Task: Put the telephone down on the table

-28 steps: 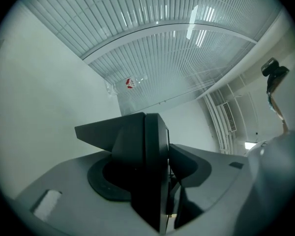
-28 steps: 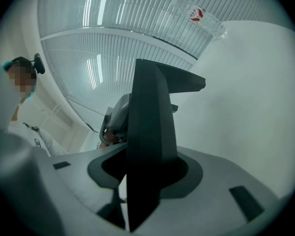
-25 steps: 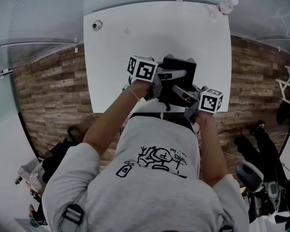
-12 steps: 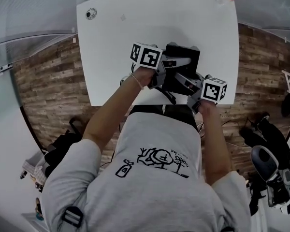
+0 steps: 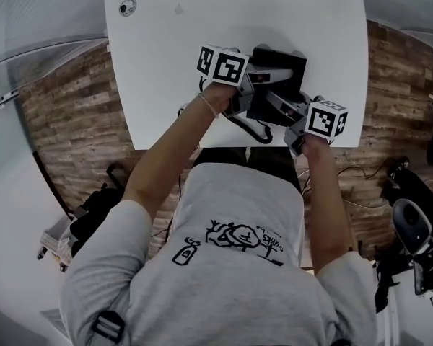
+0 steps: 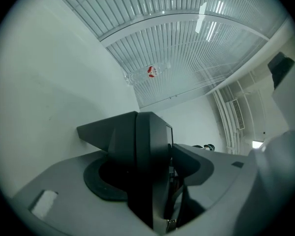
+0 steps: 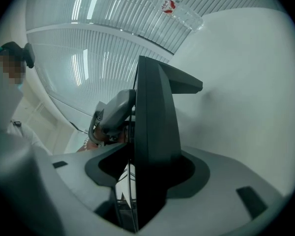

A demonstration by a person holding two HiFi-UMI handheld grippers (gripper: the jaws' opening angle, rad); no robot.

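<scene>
A black telephone (image 5: 278, 78) lies on the white table (image 5: 173, 71) near its front edge, its coiled cord (image 5: 256, 130) trailing toward me. From the left, my left gripper (image 5: 254, 83) reaches to the telephone's side. My right gripper (image 5: 287, 108) comes at it from the lower right. The telephone's edge (image 6: 142, 146) stands between the left gripper's (image 6: 157, 186) jaws, which are opening. In the right gripper view the thin black body (image 7: 155, 122) sits inside the right gripper's (image 7: 147, 186) jaws. They are also opening, and a gap shows on its left.
A clear plastic bottle (image 6: 147, 73) lies at the table's far edge, also seen as the bottle (image 7: 174, 9) in the right gripper view. A small round object (image 5: 126, 6) sits at the far left corner. Wood floor, bags and a chair surround the table.
Both hands have sunk with the telephone toward the table top. The cord now shows looped at the table's near edge.
</scene>
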